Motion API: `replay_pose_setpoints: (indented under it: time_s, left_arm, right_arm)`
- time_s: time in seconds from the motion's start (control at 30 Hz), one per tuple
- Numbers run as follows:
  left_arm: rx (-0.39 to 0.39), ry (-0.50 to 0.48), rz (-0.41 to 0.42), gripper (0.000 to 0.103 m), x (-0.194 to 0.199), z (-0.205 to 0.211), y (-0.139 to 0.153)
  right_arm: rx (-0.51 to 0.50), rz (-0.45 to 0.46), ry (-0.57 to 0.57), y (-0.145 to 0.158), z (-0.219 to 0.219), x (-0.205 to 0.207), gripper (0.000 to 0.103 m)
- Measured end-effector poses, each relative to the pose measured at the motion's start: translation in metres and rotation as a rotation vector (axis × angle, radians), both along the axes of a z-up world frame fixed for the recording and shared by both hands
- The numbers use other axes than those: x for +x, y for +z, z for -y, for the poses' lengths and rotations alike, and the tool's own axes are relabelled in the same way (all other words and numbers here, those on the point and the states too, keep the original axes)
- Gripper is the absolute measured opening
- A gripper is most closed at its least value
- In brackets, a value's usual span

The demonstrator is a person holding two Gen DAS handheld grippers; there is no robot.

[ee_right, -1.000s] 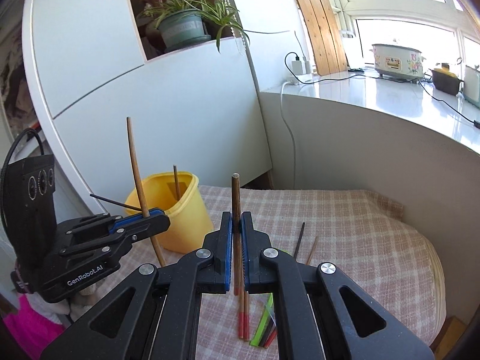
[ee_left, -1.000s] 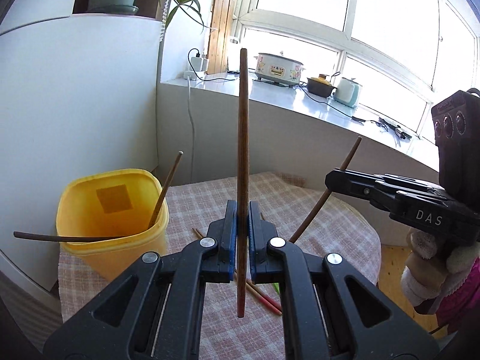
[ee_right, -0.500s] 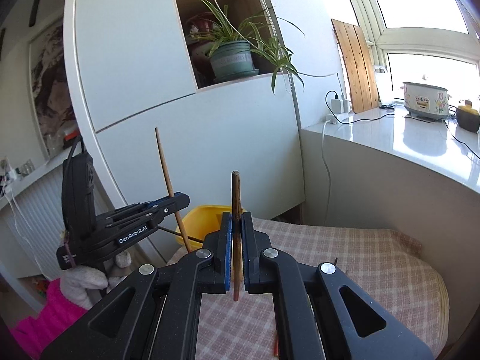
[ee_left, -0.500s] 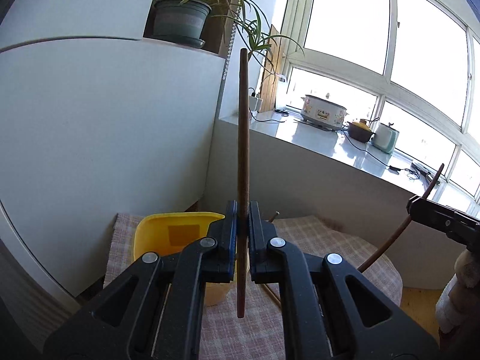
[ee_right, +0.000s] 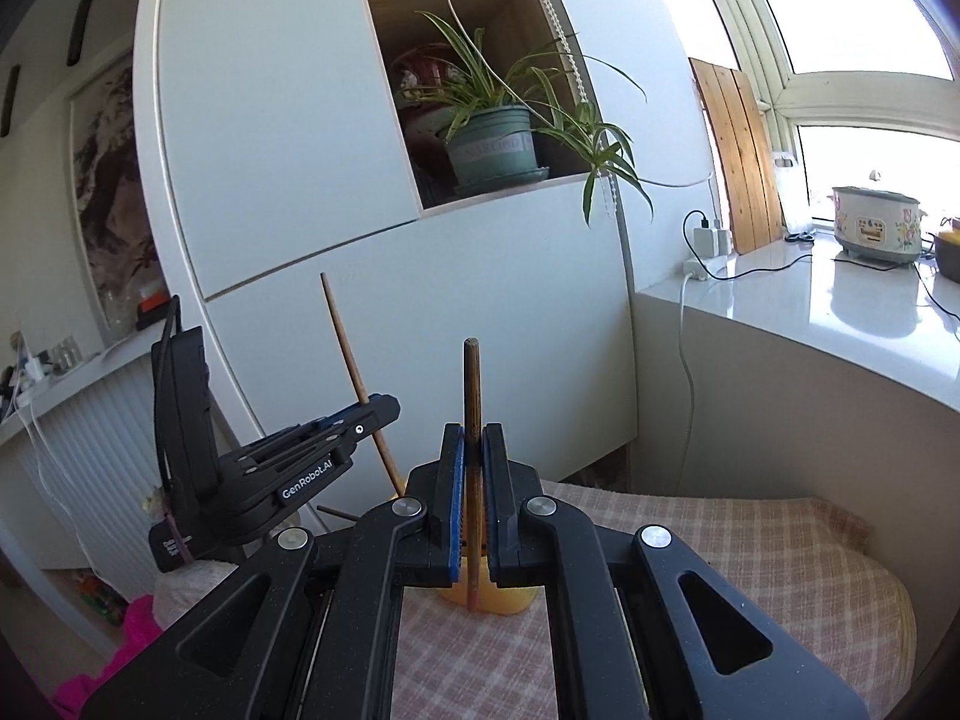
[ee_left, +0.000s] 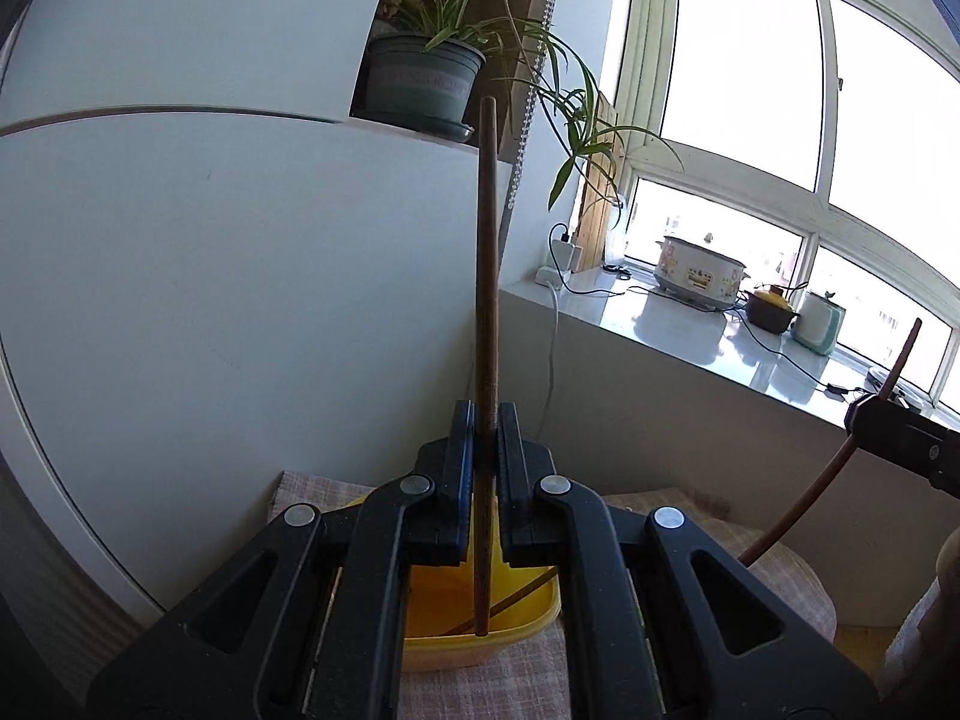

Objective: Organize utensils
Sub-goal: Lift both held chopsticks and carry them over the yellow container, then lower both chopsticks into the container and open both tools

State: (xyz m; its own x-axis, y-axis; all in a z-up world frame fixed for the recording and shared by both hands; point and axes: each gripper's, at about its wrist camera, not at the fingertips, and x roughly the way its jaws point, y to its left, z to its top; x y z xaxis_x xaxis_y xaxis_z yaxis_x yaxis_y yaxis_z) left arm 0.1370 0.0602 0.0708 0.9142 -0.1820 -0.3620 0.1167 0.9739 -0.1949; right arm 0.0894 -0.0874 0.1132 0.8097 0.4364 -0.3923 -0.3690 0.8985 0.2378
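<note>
My left gripper (ee_left: 485, 432) is shut on a long brown chopstick (ee_left: 487, 252) that stands upright, its lower end over the yellow container (ee_left: 516, 639). Another stick (ee_left: 519, 597) lies slanted inside that container. My right gripper (ee_right: 473, 456) is shut on a second brown chopstick (ee_right: 471, 384) with a reddish lower tip, also upright. The yellow container (ee_right: 513, 603) shows just past it, mostly hidden by the jaws. In the right wrist view the left gripper (ee_right: 387, 407) hangs to the left with its chopstick (ee_right: 347, 336). In the left wrist view the right gripper (ee_left: 858, 414) enters from the right edge.
A checked cloth (ee_right: 750, 546) covers the small table. A white cabinet (ee_left: 240, 276) stands close behind the container, with a potted plant (ee_right: 495, 147) in its niche. A white counter (ee_right: 840, 306) on the right carries a cooker (ee_right: 876, 225) and cables.
Both grippers have risen and tilted upward, each keeping its chopstick. The left one has swung toward the yellow container, which now sits low under its jaws. The loose utensils on the cloth have left view.
</note>
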Motion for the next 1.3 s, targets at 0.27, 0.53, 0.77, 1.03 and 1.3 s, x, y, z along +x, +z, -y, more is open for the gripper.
replay_pose_setpoints:
  time_s: [0.27,0.53,0.77,1.03,1.3]
  left_arm:
    - [0.029,0.037,-0.027,0.004,0.010,-0.002,-0.015]
    - [0.021,0.038,-0.052,0.004,0.009,-0.006,-0.026]
    - [0.013,0.015,-0.074,0.004,0.006,-0.006,-0.030]
    - [0.005,0.018,-0.098,0.005,-0.004,-0.004,-0.042]
    - [0.003,0.016,-0.085,0.028,-0.022,-0.004,-0.042]
  right_arm:
    - [0.011,0.009,-0.021,0.002,-0.013,0.024,0.004]
    - [-0.060,0.021,-0.045,-0.008,-0.033,0.041,0.004]
    - [-0.108,-0.036,-0.050,-0.031,-0.042,0.058,0.004]
    - [-0.135,-0.111,-0.042,-0.056,-0.048,0.073,0.004]
    - [-0.125,-0.122,-0.040,-0.060,-0.045,0.072,0.036]
